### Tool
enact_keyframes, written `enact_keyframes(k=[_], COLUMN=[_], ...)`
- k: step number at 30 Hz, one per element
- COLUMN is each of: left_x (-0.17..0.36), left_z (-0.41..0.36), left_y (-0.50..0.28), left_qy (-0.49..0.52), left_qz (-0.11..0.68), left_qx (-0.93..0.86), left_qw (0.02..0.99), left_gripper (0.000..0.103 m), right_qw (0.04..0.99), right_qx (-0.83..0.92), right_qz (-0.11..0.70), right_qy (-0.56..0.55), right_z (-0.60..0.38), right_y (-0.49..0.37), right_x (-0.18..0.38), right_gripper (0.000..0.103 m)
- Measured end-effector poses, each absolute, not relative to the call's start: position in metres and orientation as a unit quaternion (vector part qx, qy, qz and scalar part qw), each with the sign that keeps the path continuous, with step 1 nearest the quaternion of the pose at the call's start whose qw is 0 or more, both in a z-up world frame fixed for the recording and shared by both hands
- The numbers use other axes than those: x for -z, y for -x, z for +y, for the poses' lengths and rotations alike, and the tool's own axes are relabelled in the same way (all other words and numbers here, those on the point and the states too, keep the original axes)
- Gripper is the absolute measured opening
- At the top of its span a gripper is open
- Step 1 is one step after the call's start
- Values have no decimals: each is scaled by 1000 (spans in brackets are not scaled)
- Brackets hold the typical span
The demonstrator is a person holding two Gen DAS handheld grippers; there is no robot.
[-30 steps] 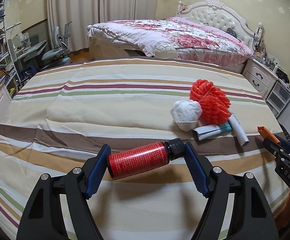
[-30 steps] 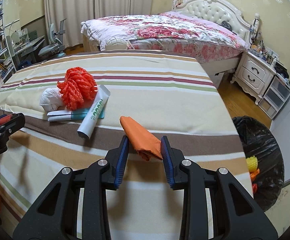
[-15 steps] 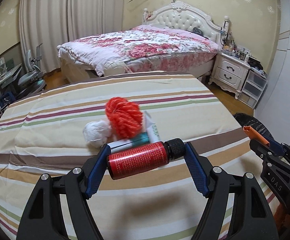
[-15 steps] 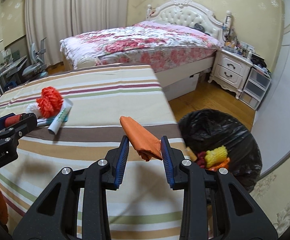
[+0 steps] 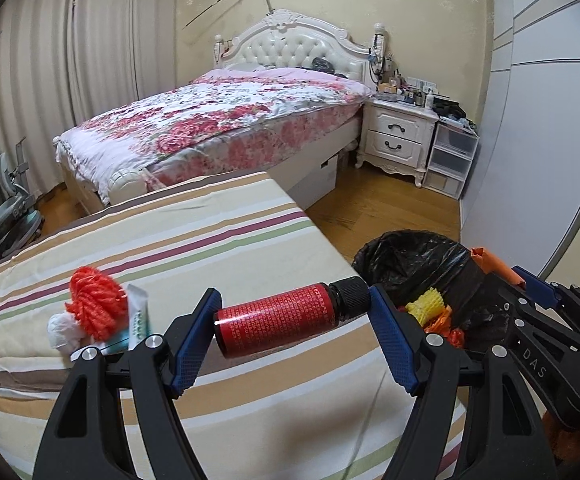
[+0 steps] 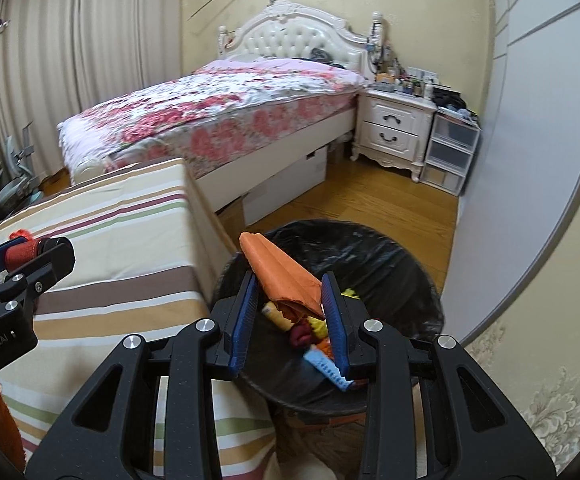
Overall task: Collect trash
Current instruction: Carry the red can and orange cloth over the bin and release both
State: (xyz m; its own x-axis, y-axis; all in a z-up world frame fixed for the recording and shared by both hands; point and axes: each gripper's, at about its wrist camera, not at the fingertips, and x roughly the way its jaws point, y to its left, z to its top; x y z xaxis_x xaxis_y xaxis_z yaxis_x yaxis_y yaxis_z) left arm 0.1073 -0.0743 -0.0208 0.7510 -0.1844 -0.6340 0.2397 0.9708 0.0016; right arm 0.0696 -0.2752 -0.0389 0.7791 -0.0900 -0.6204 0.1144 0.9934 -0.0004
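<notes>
My left gripper [image 5: 294, 322] is shut on a red bottle with a black cap [image 5: 286, 318], held crosswise over the right edge of the striped bed [image 5: 194, 240]. My right gripper [image 6: 290, 304] is shut on a folded orange wrapper [image 6: 286, 276] and hangs over the black-lined trash bin [image 6: 394, 256], which holds yellow, orange and blue trash. In the left wrist view the bin [image 5: 414, 260] sits right of the bed. An orange net ball [image 5: 96, 308], a white wad [image 5: 62, 330] and a white-green tube [image 5: 138, 316] lie on the striped bed.
A floral bed [image 5: 218, 120] with a white headboard stands beyond the striped one. A white nightstand [image 5: 400, 136] and plastic drawers [image 5: 450, 160] stand at the right by a grey wardrobe door. Wooden floor lies between the beds and the bin. Curtains hang on the left.
Both grippers have swung right with their loads, from above the striped bed to the trash bin. The right gripper is now over the bin; the trash pile has slid to the left of view.
</notes>
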Motion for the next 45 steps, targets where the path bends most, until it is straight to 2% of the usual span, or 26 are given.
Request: enact_keyframes(k=[12,29,32,34,45], left_x=[31,52,56,57,54], left_z=[-133,-167,-168,-170,-165], left_y=[-132,-161,-165,-166,-165], left_qy=[-68,-90,-87,-93,-90], left_qz=[336,363,370,368,368], left_qx=[134,139,140,136,129], left_qw=[930,917,914,915,916], left_gripper=[72,73,77,79,81], right_qw=[941,933,933,932,932], right_qx=[83,100,102,106,119], right_qz=[326,342,342,342,337], right_qy=[-31,-47,-49,-51,-58], right_z=[-310,-329,-330,-332,-339], right_y=[-84,-107,-110,-111,-109], right_x=[49,64,65,66,65], right_gripper=[32,33,35,47,49])
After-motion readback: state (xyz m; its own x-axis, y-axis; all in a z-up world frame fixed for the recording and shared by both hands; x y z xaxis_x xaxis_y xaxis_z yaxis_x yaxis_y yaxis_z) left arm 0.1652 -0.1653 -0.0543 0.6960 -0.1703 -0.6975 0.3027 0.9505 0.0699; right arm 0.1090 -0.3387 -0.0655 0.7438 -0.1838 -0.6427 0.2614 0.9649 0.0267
